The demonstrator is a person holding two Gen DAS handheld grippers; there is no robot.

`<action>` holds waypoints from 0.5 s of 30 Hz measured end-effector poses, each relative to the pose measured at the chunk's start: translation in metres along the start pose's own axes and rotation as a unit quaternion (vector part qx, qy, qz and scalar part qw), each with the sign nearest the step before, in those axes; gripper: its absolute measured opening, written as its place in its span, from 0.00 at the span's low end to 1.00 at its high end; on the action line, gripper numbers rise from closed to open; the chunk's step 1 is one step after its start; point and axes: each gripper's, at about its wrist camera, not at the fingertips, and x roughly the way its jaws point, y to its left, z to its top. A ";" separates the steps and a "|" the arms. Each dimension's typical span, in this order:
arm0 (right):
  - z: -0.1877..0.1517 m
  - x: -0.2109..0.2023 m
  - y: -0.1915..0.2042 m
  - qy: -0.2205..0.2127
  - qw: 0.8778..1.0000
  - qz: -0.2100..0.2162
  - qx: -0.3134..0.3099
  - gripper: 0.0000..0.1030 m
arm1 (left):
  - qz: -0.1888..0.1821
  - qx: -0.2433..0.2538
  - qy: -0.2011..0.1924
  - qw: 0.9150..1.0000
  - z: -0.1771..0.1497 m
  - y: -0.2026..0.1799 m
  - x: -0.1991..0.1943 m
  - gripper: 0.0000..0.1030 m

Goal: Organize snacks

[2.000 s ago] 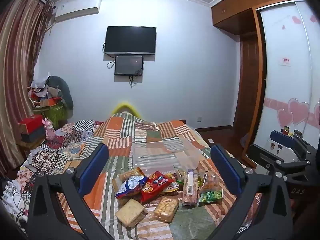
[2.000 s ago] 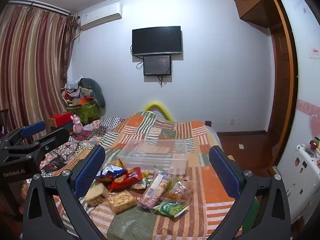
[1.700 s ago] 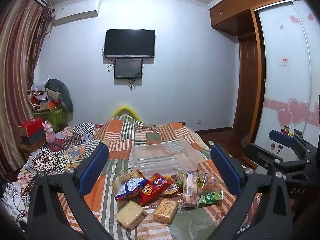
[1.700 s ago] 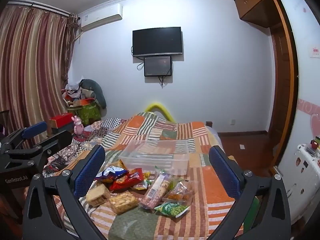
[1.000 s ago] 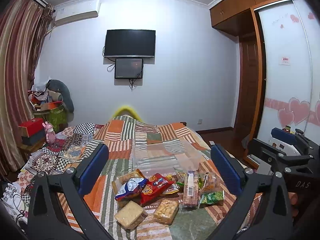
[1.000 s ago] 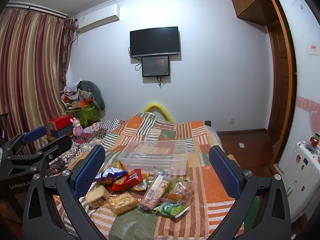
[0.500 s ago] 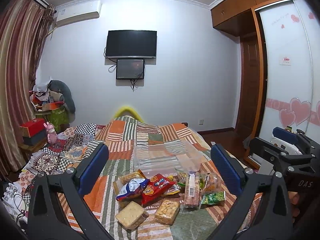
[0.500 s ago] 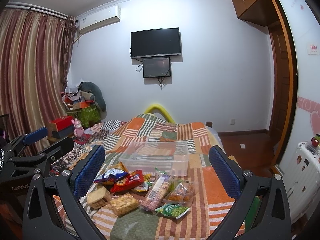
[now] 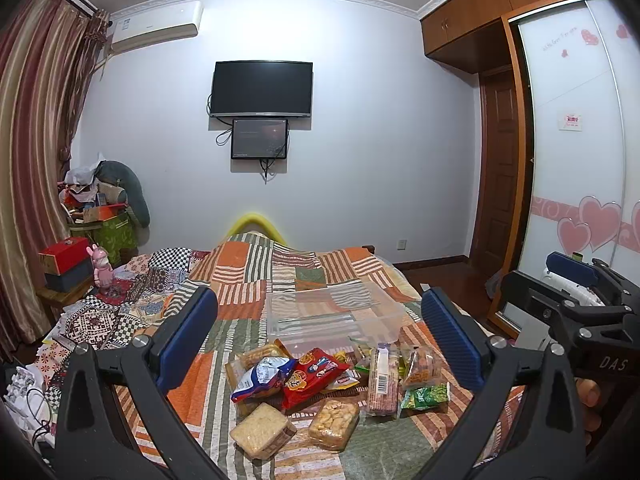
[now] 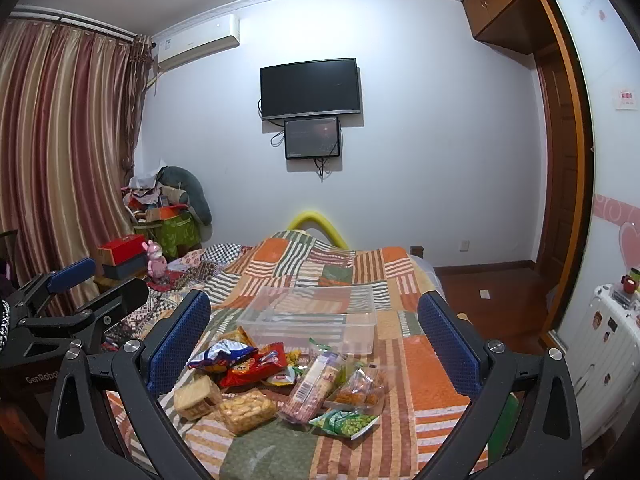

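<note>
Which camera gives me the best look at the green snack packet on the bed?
The right wrist view. The green snack packet lies near the centre there, unobstructed, in front of the other snacks. In the left wrist view the packet sits farther right, close beside that gripper's right finger, and looks smaller.

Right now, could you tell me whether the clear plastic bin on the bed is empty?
Empty: the quilt's stripes show through the clear bin, and every snack packet lies outside it.
</note>
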 end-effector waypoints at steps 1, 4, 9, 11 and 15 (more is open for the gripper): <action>0.000 0.000 0.000 0.000 1.000 0.000 0.000 1.00 | 0.000 0.000 0.000 1.000 0.000 0.000 0.000 1.00; 0.000 0.000 0.000 0.000 1.000 0.000 0.001 1.00 | 0.000 0.000 0.000 1.000 0.000 0.000 0.000 1.00; 0.002 -0.002 -0.002 -0.005 1.000 -0.001 0.005 1.00 | -0.003 -0.002 0.000 1.000 0.000 0.000 0.000 1.00; 0.003 -0.002 -0.003 -0.006 1.000 -0.001 0.007 1.00 | -0.004 -0.001 0.000 1.000 0.000 -0.001 0.001 1.00; 0.001 -0.002 -0.003 -0.005 1.000 -0.002 0.008 1.00 | -0.005 0.000 -0.001 1.000 0.001 -0.002 -0.001 1.00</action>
